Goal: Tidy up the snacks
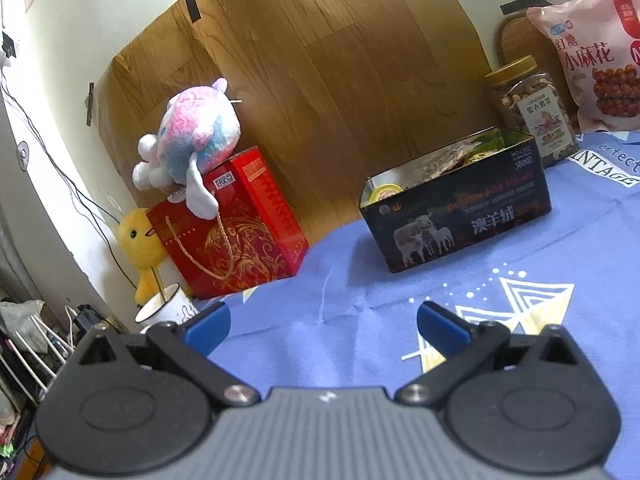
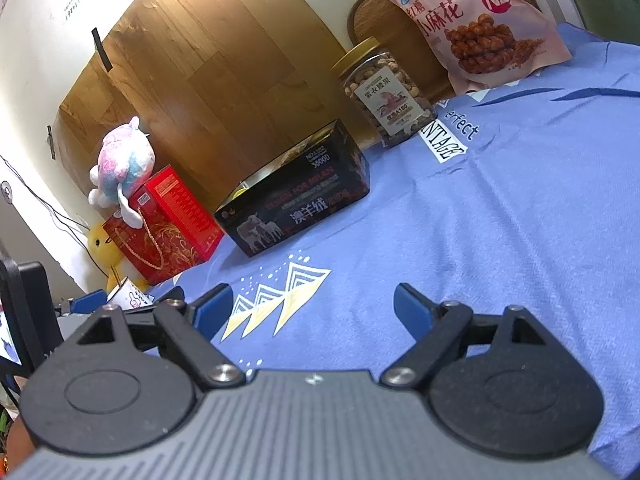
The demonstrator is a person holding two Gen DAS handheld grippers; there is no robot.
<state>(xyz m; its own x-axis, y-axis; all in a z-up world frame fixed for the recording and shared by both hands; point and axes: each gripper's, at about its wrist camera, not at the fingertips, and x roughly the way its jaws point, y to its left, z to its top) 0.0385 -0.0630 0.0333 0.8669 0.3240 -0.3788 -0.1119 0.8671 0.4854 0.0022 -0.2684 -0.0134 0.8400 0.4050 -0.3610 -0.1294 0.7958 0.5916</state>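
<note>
A black open box (image 1: 460, 208) printed with sheep stands on the blue cloth (image 1: 360, 312) and holds several snack packets. The same box (image 2: 296, 196) shows in the right wrist view. Behind it stands a clear jar of nuts (image 1: 532, 108) with a yellow lid, jar (image 2: 386, 90). A pink snack bag (image 1: 596, 56) leans at the back right, bag (image 2: 476, 20). My left gripper (image 1: 322, 326) is open and holds nothing, well short of the box. My right gripper (image 2: 312, 308) is open too, above bare cloth.
A red gift box (image 1: 232, 232) with a pastel plush toy (image 1: 188, 136) on it stands at the left, beside a yellow plush (image 1: 140, 240) and a white mug (image 1: 164, 308). Wooden boards (image 1: 320, 72) back the table. The cloth's left edge drops off near the mug.
</note>
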